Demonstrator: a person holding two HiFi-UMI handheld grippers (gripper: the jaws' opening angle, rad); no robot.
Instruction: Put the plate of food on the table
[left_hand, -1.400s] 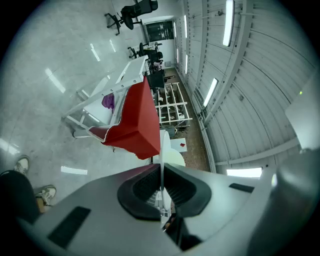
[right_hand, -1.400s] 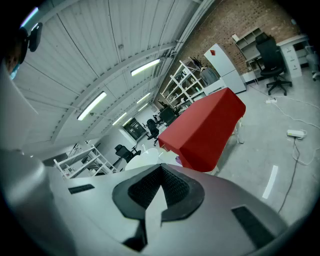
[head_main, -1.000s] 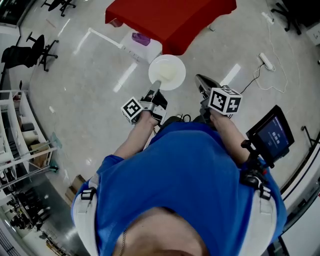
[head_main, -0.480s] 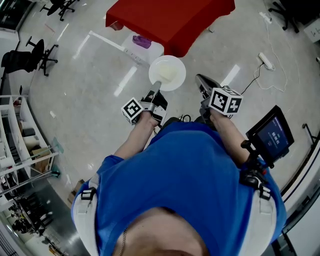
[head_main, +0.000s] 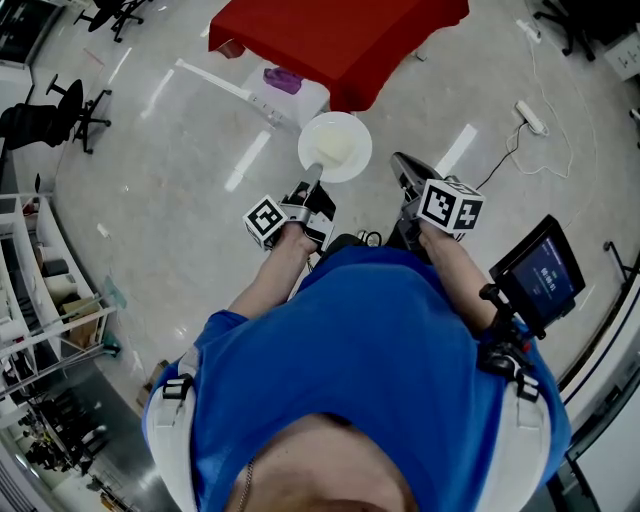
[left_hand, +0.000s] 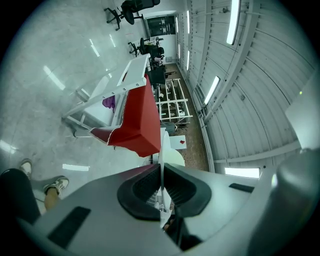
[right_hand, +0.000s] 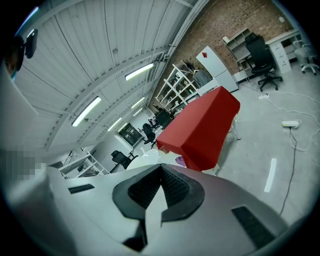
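A white round plate (head_main: 335, 145) hangs level above the floor, and whatever pale food it carries I cannot make out. My left gripper (head_main: 317, 170) is shut on the plate's near rim. In the left gripper view the plate (left_hand: 162, 150) shows edge-on as a thin white line between the closed pads. The red-covered table (head_main: 340, 40) stands just beyond the plate. It also shows in the left gripper view as the red table (left_hand: 135, 117) and in the right gripper view as the red table (right_hand: 200, 127). My right gripper (head_main: 400, 160) hovers to the right of the plate, shut and empty, pads together (right_hand: 161, 172).
A white frame stand with a purple thing (head_main: 283, 78) sits at the table's near left corner. A power strip and cable (head_main: 530, 117) lie on the floor at right. Office chairs (head_main: 60, 110) and shelving (head_main: 40, 280) stand at left. A screen (head_main: 545, 270) is mounted by the person's right side.
The floor and shelves have shifted slightly in the head view. The plate and both grippers keep the same pose and grip.
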